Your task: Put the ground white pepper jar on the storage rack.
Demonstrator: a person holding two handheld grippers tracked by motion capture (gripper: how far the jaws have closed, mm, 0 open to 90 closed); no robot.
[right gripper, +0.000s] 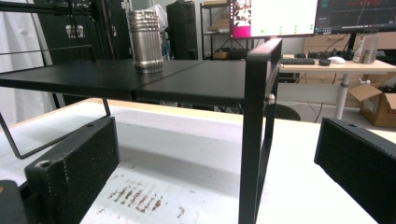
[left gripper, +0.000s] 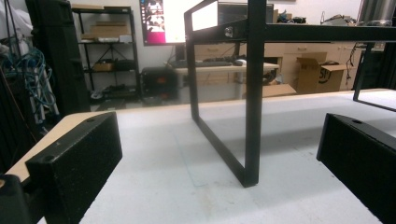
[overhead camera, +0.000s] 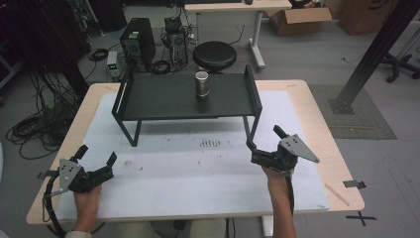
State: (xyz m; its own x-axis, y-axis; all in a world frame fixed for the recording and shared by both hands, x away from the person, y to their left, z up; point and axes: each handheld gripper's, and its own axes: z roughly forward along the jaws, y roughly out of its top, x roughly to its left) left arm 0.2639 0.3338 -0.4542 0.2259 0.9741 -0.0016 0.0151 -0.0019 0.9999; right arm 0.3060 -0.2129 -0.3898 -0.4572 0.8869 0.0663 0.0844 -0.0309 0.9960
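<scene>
A black metal shelf stand (overhead camera: 163,96) stands on the white mat at the table's far half. A silver metal can (overhead camera: 201,84) stands upright on its top, right of centre, and rises on the shelf in the right gripper view (right gripper: 146,42). My left gripper (overhead camera: 97,155) is open near the front left of the table, well short of the stand's left leg (left gripper: 252,107). My right gripper (overhead camera: 264,138) is open just right of the stand's front right leg (right gripper: 254,135). Nothing lies between either pair of jaws.
The white mat (overhead camera: 198,168) has rusty scuff marks (overhead camera: 212,143) in front of the stand. Beyond the table stand a black stool (overhead camera: 214,55), a computer tower (overhead camera: 138,42), cables and cardboard boxes. A black slanted post (overhead camera: 371,54) rises at the right.
</scene>
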